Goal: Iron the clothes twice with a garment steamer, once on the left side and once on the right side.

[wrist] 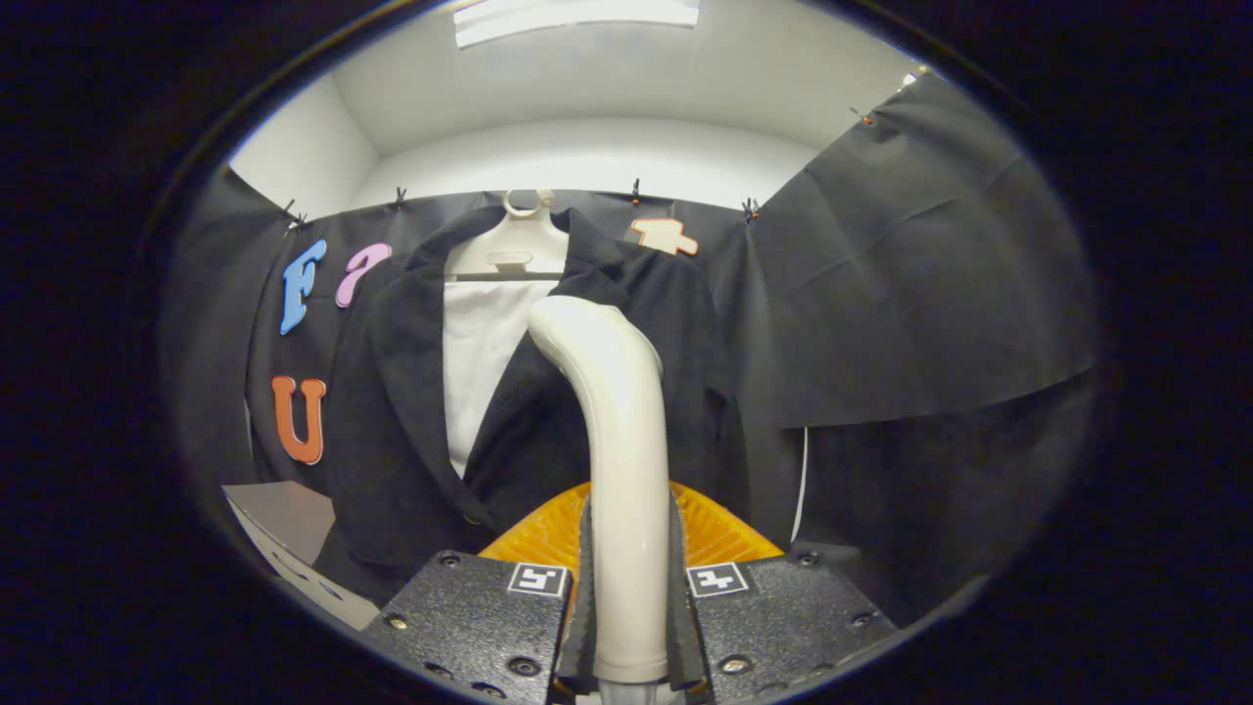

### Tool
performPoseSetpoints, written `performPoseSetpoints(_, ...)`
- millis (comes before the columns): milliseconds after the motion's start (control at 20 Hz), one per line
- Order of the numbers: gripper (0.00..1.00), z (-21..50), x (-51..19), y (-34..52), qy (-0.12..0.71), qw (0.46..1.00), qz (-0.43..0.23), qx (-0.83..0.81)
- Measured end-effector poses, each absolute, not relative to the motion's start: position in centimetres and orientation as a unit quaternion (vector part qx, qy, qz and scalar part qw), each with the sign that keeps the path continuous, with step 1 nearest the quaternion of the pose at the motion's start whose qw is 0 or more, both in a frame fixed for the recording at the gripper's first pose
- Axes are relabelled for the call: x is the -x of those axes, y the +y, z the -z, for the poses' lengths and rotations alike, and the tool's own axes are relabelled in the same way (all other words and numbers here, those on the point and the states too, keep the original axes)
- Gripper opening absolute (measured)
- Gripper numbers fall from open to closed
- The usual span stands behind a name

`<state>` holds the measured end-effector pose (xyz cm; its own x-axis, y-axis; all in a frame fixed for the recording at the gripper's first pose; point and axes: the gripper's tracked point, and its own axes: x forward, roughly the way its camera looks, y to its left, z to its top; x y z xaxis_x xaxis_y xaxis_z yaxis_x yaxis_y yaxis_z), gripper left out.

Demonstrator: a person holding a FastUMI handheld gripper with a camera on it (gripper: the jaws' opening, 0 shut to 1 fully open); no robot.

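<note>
A dark jacket (392, 421) over a white shirt (480, 343) hangs on a white hanger (511, 245) against the booth's cloth wall. My gripper (629, 597) is shut on the cream handle of the garment steamer (612, 421), both fingers pressing its sides. The handle rises between the fingers and curves forward, its head turned toward the jacket's right front panel near the lapel. Whether the head touches the fabric is hidden. An orange ribbed part of the steamer (719, 534) shows just behind the fingers.
Black cloth wall (910, 294) surrounds the jacket, with a looser sheet hanging to the right. A grey and white board (289, 529) leans at the lower left beside the jacket's hem. A ceiling light (578, 15) glows overhead.
</note>
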<state>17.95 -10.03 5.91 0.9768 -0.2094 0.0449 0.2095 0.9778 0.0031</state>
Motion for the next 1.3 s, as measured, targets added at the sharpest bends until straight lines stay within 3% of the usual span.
performPoseSetpoints(1300,0.31,7.1,-12.0,-7.3,0.122,0.981,0.147,0.041)
